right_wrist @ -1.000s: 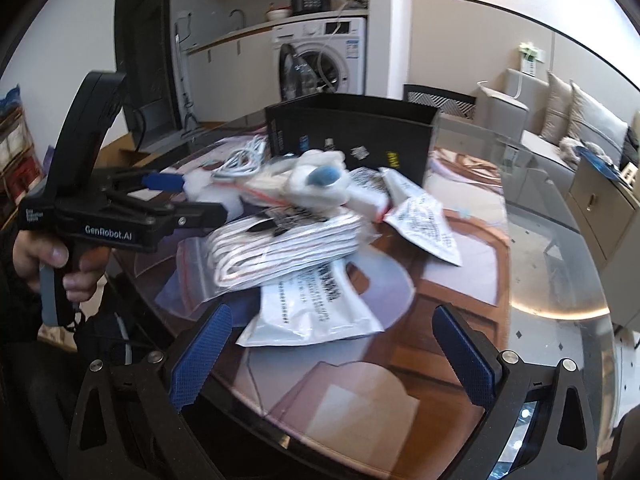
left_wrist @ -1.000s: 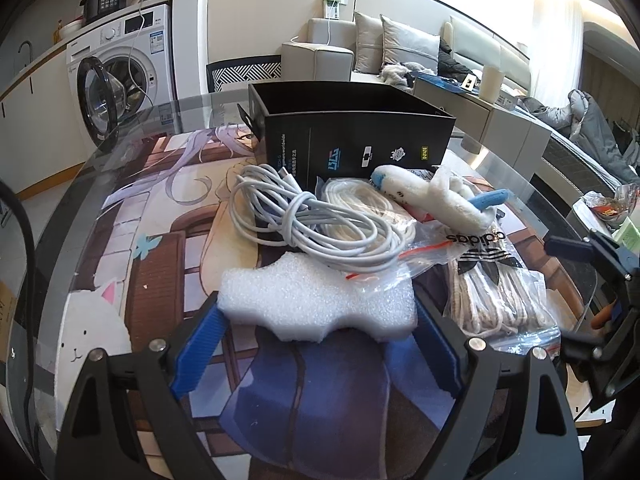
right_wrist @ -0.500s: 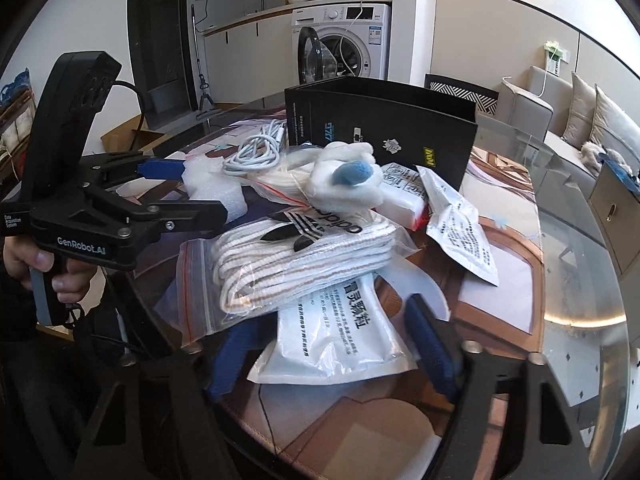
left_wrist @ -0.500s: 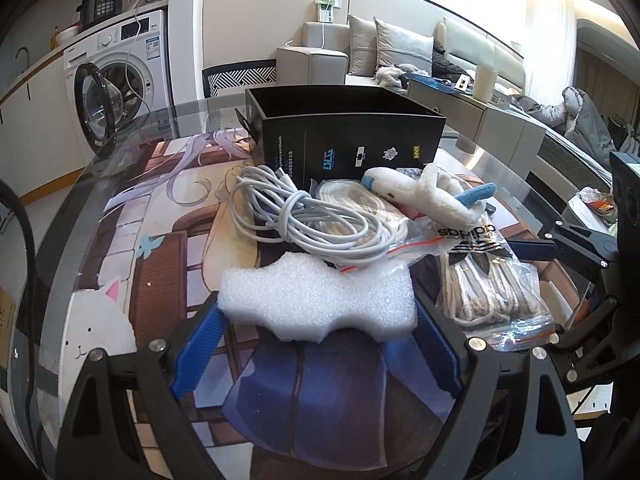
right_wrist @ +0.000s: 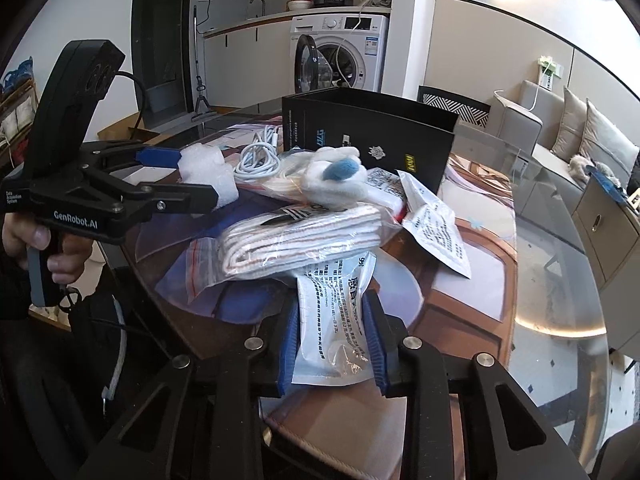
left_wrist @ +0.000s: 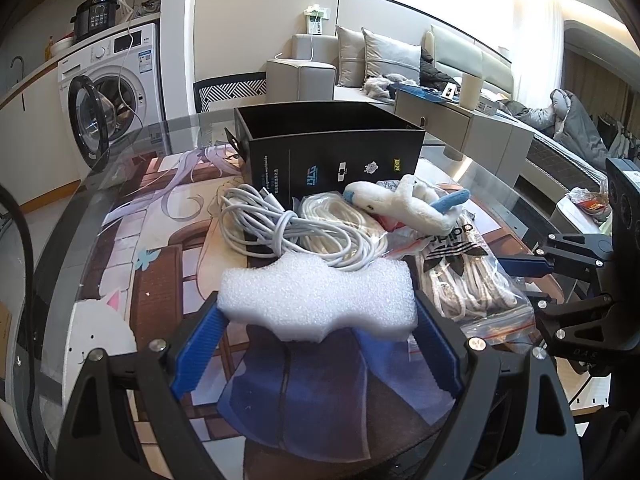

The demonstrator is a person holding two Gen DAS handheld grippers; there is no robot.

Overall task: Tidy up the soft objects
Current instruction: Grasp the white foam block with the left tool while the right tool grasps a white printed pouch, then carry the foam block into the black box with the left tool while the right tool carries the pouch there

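Glass covers the round table (left_wrist: 120, 184), with a cartoon-print mat under it, and a living room with a sofa and a washing machine fills the upper part of both views. At the centre of the left wrist view stands an open black box (left_wrist: 332, 160), and as far as its mouth shows nothing soft lies in it, so the sorting appears barely begun. The left gripper (left_wrist: 318, 320) holds a white foam block (left_wrist: 316, 300) between its blue pads at the lower middle of the frame, with the jaws set wide around it; the block appears lifted slightly off the mat. In the right wrist view the right gripper (right_wrist: 332, 344) is closing its jaws on a white printed sachet (right_wrist: 336, 320) at the lower centre, and the pads already press its sides. Left on the table, in a heap just in front of the box, are a coil of white cable (left_wrist: 280, 228), a bagged white rope (left_wrist: 340, 220), a white and blue plush toy (left_wrist: 404, 204), a zip bag of socks (right_wrist: 300, 240) and a second printed sachet (right_wrist: 436, 224) to the right of the heap. Judging by this, two pieces are in hand and none is stowed; both carries to the box and the rest of the heap are still to do.
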